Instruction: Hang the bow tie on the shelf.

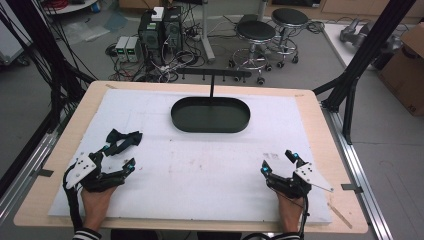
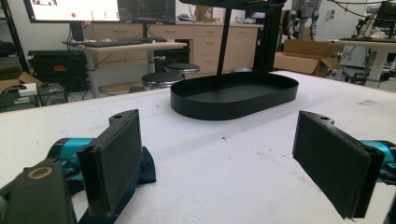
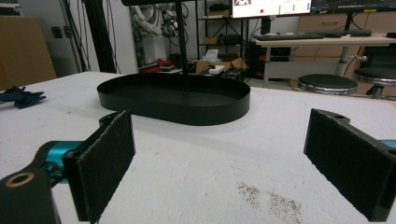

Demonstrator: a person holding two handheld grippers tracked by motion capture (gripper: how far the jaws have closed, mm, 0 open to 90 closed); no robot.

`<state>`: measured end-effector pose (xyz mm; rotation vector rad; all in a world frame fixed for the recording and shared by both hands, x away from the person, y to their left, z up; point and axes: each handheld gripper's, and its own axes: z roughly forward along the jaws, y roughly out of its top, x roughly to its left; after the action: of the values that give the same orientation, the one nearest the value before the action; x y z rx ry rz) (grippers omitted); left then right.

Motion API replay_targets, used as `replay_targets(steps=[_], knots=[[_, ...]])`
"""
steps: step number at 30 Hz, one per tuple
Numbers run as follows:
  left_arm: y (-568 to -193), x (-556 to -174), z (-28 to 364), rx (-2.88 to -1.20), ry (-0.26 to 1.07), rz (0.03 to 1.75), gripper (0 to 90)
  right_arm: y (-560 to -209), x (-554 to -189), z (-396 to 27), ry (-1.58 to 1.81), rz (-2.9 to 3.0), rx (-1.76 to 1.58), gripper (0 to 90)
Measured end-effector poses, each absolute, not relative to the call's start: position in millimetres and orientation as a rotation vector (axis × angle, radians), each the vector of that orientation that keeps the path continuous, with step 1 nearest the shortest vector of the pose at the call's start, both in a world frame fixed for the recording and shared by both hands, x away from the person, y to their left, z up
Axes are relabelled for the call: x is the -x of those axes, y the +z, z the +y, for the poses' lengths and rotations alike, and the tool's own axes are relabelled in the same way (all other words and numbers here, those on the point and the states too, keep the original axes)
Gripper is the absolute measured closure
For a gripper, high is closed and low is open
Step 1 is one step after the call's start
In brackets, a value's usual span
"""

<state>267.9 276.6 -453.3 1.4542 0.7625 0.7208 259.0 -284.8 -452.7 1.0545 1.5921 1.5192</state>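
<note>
Left gripper (image 1: 116,161) at 8 o'clock on the white mat (image 1: 200,165), jaws wide apart, holding nothing; dark cloth (image 1: 122,140) lies just beside its left jaw, at 10 o'clock from it. Black oval tray (image 1: 210,115) sits at 12 o'clock, far side. Right gripper (image 1: 278,163) at 4 o'clock, jaws wide apart, holding nothing

The left gripper (image 2: 217,161) hangs with jaws wide apart over the white tabletop (image 2: 224,158); dark cloth (image 2: 142,170) lies under its left jaw; black oval tray (image 2: 233,95) sits farther in.
</note>
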Motion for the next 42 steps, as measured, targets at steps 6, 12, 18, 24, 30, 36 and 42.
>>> replay_targets(steps=[6, 12, 18, 24, 30, 36, 42], knots=[[-453, -267, 276, -1.455, 0.726, 0.757, 16.1, -453, -259, -285, 1.521, 1.593, -1.059, 7.8], [-453, -268, 276, -1.455, 0.723, 0.758, 16.1, -453, -259, -285, 1.520, 1.592, -1.059, 7.8], [-453, -268, 276, -1.454, 0.724, 0.766, 15.9, -453, -259, -285, 1.519, 1.593, -1.053, 7.8], [-453, -269, 278, -1.452, 0.701, 0.772, 15.9, -453, -259, -285, 1.520, 1.591, -1.056, 7.8], [-453, -272, 280, -1.443, 0.667, 0.790, 15.7, -453, -259, -285, 1.522, 1.592, -1.060, 7.8], [-450, -275, 283, -1.476, 0.613, 0.835, 15.9, -453, -259, -285, 1.527, 1.589, -1.068, 7.8], [-443, -276, 292, -1.460, 0.633, 0.847, 15.9, -453, -258, -285, 1.530, 1.589, -1.072, 7.8]])
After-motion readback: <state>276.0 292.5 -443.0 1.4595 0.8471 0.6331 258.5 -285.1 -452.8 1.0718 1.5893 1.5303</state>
